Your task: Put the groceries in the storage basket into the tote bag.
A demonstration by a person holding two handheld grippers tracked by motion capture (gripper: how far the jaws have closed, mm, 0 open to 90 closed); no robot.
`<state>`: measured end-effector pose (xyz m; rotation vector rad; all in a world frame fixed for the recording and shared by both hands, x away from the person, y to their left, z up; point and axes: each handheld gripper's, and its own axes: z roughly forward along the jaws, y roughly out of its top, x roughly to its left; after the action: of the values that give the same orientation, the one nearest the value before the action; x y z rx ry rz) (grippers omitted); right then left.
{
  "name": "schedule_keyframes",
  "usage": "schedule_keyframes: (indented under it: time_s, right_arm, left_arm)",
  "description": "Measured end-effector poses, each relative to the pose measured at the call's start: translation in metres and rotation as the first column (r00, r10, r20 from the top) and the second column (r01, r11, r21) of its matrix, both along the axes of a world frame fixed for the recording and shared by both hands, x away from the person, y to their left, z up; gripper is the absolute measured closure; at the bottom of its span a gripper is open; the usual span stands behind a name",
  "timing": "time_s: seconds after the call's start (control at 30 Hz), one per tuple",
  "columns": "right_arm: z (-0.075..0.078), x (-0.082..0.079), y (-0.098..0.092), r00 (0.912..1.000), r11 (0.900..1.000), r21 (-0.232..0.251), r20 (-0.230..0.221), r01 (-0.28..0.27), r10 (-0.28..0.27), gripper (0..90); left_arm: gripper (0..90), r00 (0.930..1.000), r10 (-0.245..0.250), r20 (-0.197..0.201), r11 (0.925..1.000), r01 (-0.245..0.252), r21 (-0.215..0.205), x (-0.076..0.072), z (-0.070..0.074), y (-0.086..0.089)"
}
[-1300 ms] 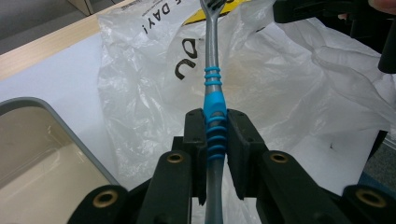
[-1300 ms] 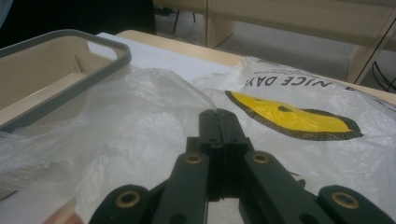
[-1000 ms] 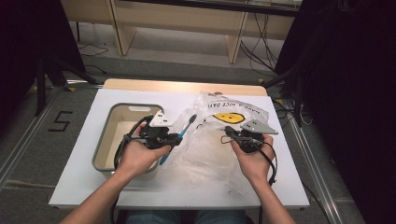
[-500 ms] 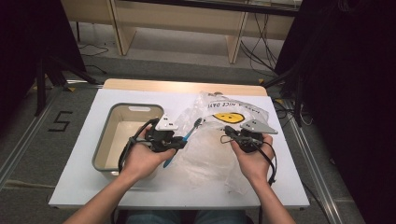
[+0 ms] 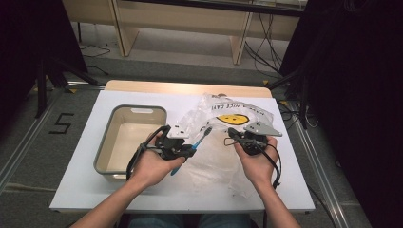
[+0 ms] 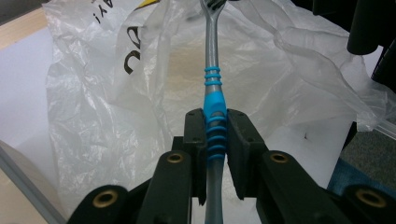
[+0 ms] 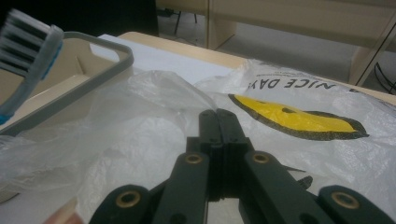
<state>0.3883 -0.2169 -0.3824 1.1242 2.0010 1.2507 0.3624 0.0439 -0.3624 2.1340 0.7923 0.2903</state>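
At the left of the table [image 5: 85,190] sits the tub [image 5: 110,137], and your left hand [image 5: 149,166] comes up from 6 o'clock beside its right wall, forearm slanting toward 1 o'clock. The left gripper [image 5: 190,148] in that hand is clamped on the toothbrush [image 5: 192,147], which runs from its blue handle end at 7 o'clock up to its head at 1 o'clock, over the near edge of the bag [image 5: 223,137]. The left gripper view shows what the high view cannot: the jaws pinch the brush [image 6: 214,119] on its ribbed blue grip, the grey neck running straight on to the bristles at 12 o'clock, with crumpled clear plastic [image 6: 140,93] behind. Your right hand [image 5: 256,164] enters from 6 o'clock, wrist fairly straight, and holds the right gripper [image 5: 231,139] low over the bag, pointing toward 10 o'clock. In the right gripper view its jaws are pressed flat together with nothing visible between them, the plastic [image 7: 154,135] just beyond; the brush head [image 7: 28,42] shows at 10 o'clock, and the tub's grey rim [image 7: 79,79] lies beneath it. The bag's yellow face [image 7: 294,119] carries black print reading "NICE DAY", seen upside down from your side.
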Motion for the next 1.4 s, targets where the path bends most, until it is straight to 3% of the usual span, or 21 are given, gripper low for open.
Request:
schedule_keyframes:
  time_s: [0.47,1.0,1.4]
  right_arm:
    - [0.001,0.0,0.0,1.0,1.0,-0.002,0.003,-0.001,0.001,90.0]
    - [0.002,0.0,0.0,0.9999,1.0,0.0,0.01,0.0,0.0,90.0]
    - [0.003,0.0,-0.001,0.9999,1.0,0.003,0.014,-0.001,0.001,90.0]
  left_arm:
    - [78.4,0.9997,-0.009,-0.024,0.9991,0.01,0.042,0.001,-0.009,-0.009]
    - [78.4,0.9964,-0.027,-0.081,0.9954,0.034,0.09,0.005,-0.024,-0.027]
    - [78.4,0.994,-0.017,-0.108,0.9934,0.029,0.111,0.012,-0.033,-0.033]
